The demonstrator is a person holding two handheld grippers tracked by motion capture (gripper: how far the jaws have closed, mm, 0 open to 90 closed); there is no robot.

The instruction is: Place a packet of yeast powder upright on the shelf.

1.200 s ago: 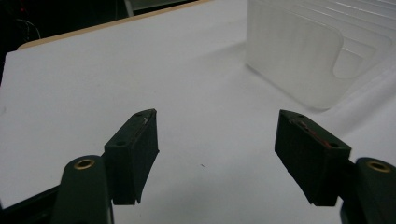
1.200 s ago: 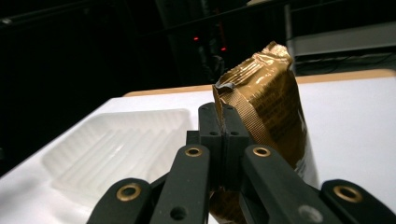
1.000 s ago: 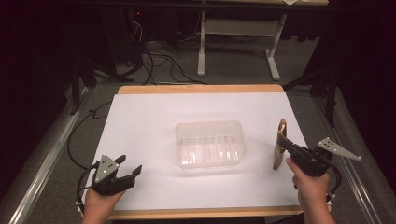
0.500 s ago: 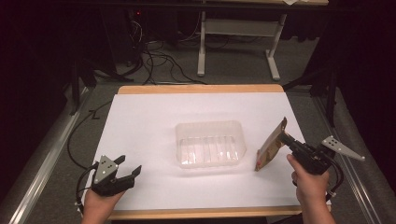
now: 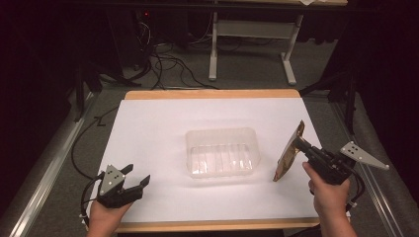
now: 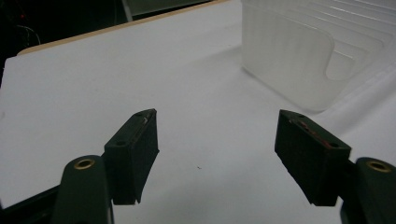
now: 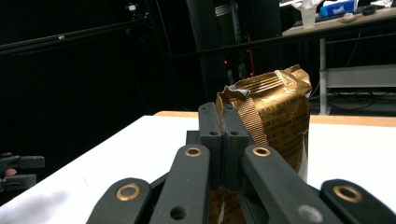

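Note:
A clear ribbed plastic tray point(image 5: 222, 152) stands in the middle of the white table sheet point(image 5: 163, 123). My right gripper point(image 5: 299, 144) is shut on the edge of a gold-brown foil packet point(image 5: 288, 157), held slanted just right of the tray with its lower end over the sheet. In the right gripper view the jaws meet on the packet point(image 7: 280, 112), whose crimped top rises above my right gripper point(image 7: 224, 128). My left gripper point(image 5: 136, 177) rests at the near left of the sheet, open and empty. In its own view, my left gripper point(image 6: 219, 154) faces the tray point(image 6: 289, 60) at upper right.
The sheet lies on a wooden board with bare edges at the far side point(image 5: 212, 94) and near side. Cables point(image 5: 168, 64) and a white table frame point(image 5: 247, 29) stand on the floor beyond. A metal rail point(image 5: 44, 173) runs along the left.
The packet has tipped from upright to slanted, its lower end swinging left toward the tray. The right hand shifted slightly; the left gripper stayed put.

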